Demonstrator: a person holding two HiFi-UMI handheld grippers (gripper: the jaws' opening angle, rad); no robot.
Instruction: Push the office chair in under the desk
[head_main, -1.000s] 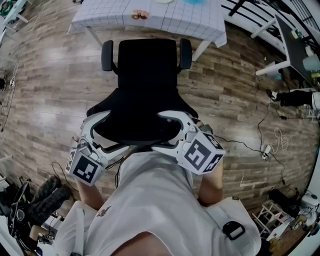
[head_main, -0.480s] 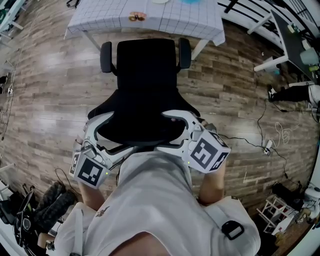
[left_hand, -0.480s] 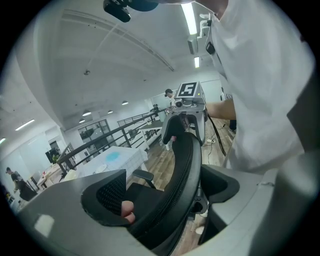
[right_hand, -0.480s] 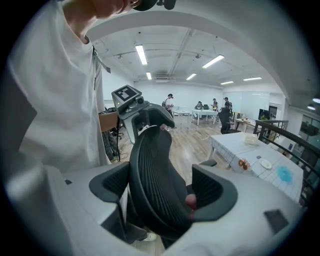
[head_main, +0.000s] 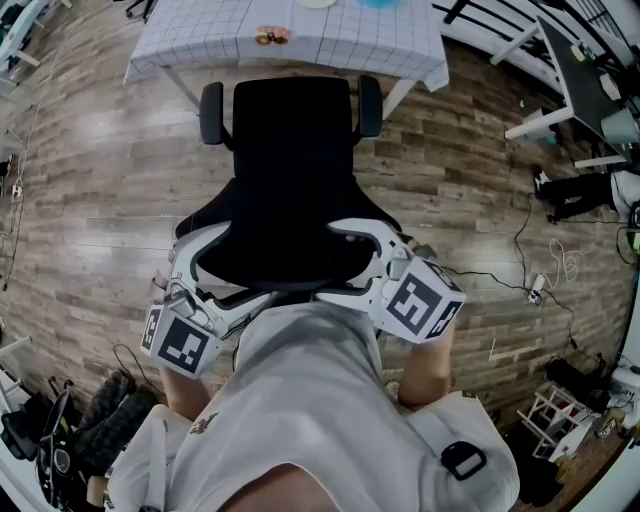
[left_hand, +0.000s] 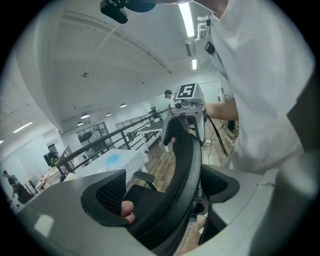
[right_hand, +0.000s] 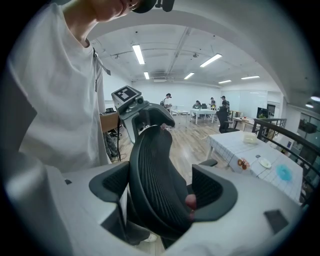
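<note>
Evidently set for a straight push, the left gripper (head_main: 215, 265) and right gripper (head_main: 350, 262) each have their jaws closed on the backrest (left_hand: 186, 165) of the office chair (head_main: 295, 150), one per side. The chair faces the desk (head_main: 200, 40), its seat not yet underneath.

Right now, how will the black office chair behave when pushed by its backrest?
Black office chair likely rolls on the wood floor; casters unseen. Left gripper and right gripper hold its backrest high, so it may flex or swivel.
</note>
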